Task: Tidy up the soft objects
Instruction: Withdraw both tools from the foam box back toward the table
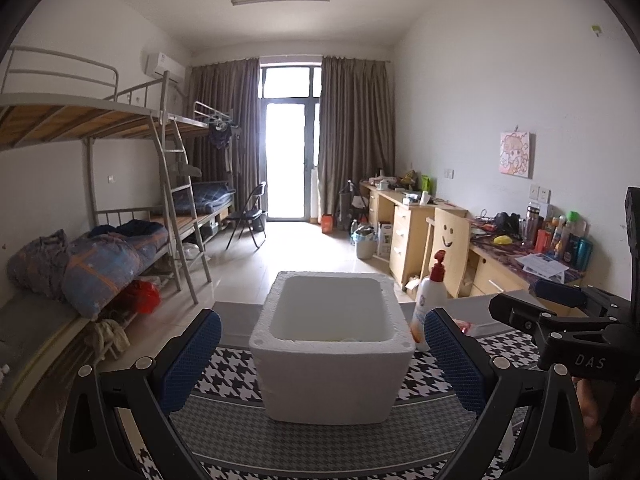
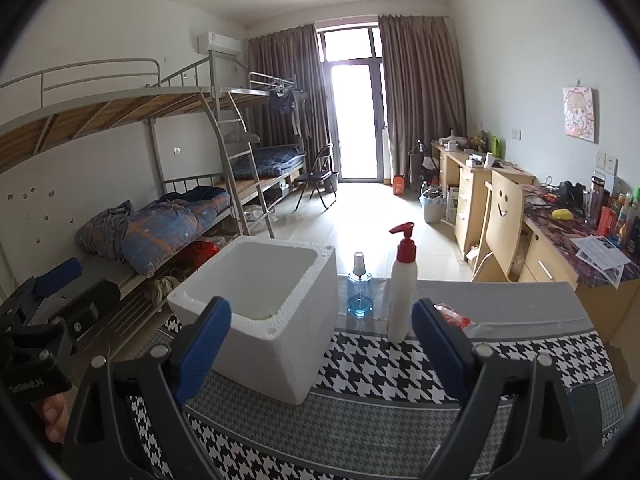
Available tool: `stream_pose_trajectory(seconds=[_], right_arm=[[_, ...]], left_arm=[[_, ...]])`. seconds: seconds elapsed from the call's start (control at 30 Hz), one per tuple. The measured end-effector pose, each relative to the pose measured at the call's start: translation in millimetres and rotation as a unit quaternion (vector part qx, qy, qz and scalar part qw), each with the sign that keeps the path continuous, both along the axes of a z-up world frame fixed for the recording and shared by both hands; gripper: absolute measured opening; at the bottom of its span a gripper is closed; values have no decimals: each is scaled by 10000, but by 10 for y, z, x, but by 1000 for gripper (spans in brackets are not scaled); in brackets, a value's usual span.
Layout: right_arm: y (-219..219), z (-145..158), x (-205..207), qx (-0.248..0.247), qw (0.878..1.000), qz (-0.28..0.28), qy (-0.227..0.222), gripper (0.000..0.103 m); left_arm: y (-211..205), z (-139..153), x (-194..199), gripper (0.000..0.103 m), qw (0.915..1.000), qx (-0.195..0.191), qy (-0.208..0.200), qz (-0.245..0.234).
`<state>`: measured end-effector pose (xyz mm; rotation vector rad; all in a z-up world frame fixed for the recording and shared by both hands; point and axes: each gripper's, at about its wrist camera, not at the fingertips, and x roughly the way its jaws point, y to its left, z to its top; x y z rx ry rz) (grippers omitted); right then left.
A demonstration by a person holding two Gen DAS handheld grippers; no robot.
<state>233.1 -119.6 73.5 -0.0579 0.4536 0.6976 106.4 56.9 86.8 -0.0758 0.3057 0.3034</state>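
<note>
Houndstooth cloth [image 2: 380,364] covers the table, with a bunk-bed room behind it. Both tongs hang released and empty above the near edge: the left gripper [image 1: 322,360] frames the white foam box [image 1: 332,354] between its blue pads, and the right gripper [image 2: 322,352] looks past the box's right corner [image 2: 276,332] toward the bottles.

Inside the box something pale green [image 2: 264,315] shows low against the near wall (too little of it is visible to name). Just right of the box stand a white pump bottle [image 2: 402,288] and, behind it, a blue spray bottle [image 2: 359,292]. A red-and-clear soft packet [image 2: 454,316] lies on the grey strip beyond the right pad, partly hidden.

That packet looks like the likely next soft thing. The right gripper should come at it low and from the right, clear of the pump bottle, pinch it lightly at the middle so it does not slip, then lift over the rim and let go well inside.
</note>
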Motion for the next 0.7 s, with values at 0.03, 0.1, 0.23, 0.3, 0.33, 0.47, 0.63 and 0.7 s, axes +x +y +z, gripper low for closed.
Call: stream_pose_trajectory(seconds=[0.03,0.1,0.23,0.3,0.33,0.47,0.63,0.7], right_arm=[[-24,-11,-22,6,10000,-6,-9,94],[-67,-31,-51,17,10000,20,-4,94],[-164,-81,-120,57,10000,-25,-52,94],[-182,-110,-147,5,9999,-49,-104,94],[-195,-129,-167,-35,9998,-102,-164,94],[-283,-186,-260,-53,9993,-179,-330,94],[-387,-248,-319,-22,9991,-266,-327,94],[-414,-266,-347,-23,9991,-264,-336,94]], left_arm=[[-21,-12,-15,102,10000,-3,-30,-50],[-68,-32,-32,102,9999,21,-44,-118],[-157,-65,-65,102,9998,11,-89,-165],[-186,-92,-81,102,9997,-6,-102,-220],[-196,-103,-85,102,9997,-12,-106,-240],[-249,-174,-134,102,9995,-30,-122,-305],[-276,-230,-178,102,9992,-42,-149,-359],[-282,-256,-191,102,9990,-93,-151,-403]])
